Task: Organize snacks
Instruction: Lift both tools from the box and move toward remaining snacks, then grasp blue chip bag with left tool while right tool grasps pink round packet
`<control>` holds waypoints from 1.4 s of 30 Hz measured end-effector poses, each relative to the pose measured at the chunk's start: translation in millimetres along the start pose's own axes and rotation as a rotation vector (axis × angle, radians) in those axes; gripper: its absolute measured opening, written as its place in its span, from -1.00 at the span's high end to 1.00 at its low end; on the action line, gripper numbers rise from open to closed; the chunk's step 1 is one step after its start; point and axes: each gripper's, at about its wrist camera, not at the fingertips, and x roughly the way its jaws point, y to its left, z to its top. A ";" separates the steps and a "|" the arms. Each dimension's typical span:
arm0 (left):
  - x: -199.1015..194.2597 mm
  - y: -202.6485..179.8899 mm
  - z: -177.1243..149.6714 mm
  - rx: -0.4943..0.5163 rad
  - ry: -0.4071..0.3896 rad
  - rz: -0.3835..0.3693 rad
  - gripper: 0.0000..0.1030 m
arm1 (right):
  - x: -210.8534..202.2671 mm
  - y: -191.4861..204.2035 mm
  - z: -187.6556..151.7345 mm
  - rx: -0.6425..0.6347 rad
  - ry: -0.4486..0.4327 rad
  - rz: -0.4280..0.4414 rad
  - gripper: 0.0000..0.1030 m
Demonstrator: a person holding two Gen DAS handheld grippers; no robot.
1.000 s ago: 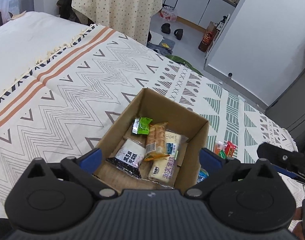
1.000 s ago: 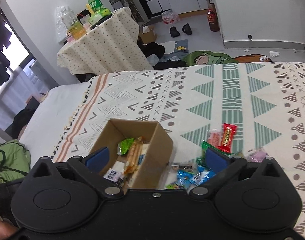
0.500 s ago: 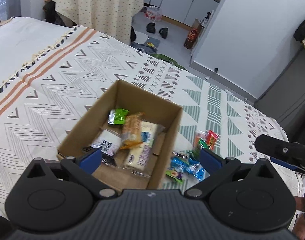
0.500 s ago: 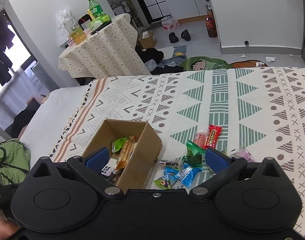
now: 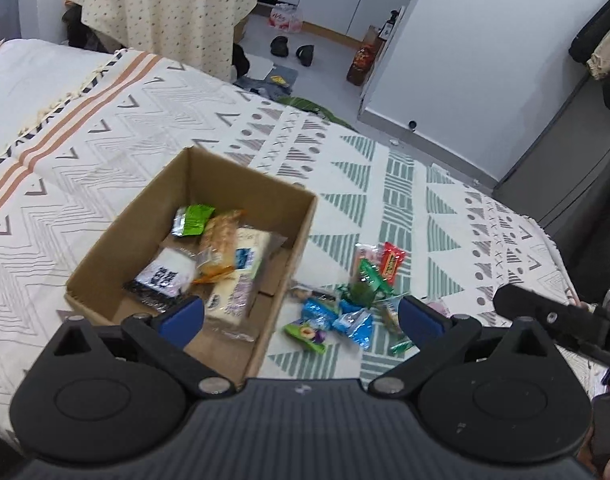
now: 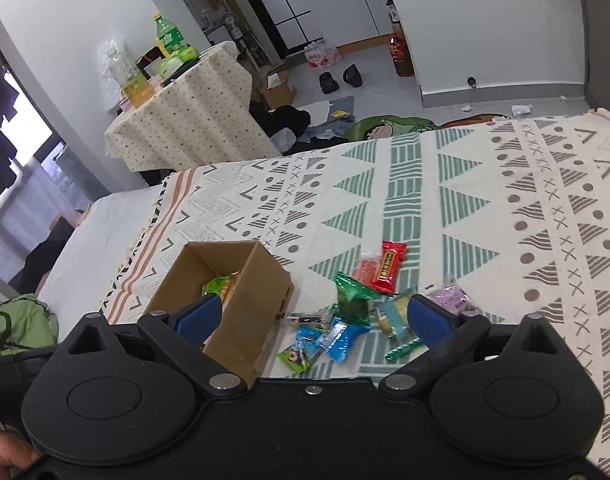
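Left handheld gripper (image 5: 301, 316): matte black plastic body with a ribbed centre panel, two round disc housings, silver pivot screws, and blue-padded fingers (image 5: 183, 314). Right handheld gripper (image 6: 313, 314): the same black shape with a smooth centre, silver screws, and blue-padded fingers (image 6: 427, 314).

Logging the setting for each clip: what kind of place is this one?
Probably a small studio flat: the work surface looks like a bed under a patterned blanket, beside a cloth-covered table holding bottles, with kitchen cabinets beyond.

Cardboard box (image 6: 241, 300) wall hides most packets inside.
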 end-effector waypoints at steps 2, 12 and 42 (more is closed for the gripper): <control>2.2 -3.7 -1.2 -0.002 -0.001 -0.010 -0.98 | -0.3 -6.7 -2.1 0.004 0.000 0.002 -0.86; 25.0 -23.3 -10.9 0.045 0.015 -0.042 -0.74 | 15.9 -48.1 -13.7 0.090 0.038 -0.015 -0.50; 146.0 -60.4 -31.2 0.124 0.185 -0.078 0.33 | 94.3 -109.2 -8.7 0.036 0.104 -0.122 -0.14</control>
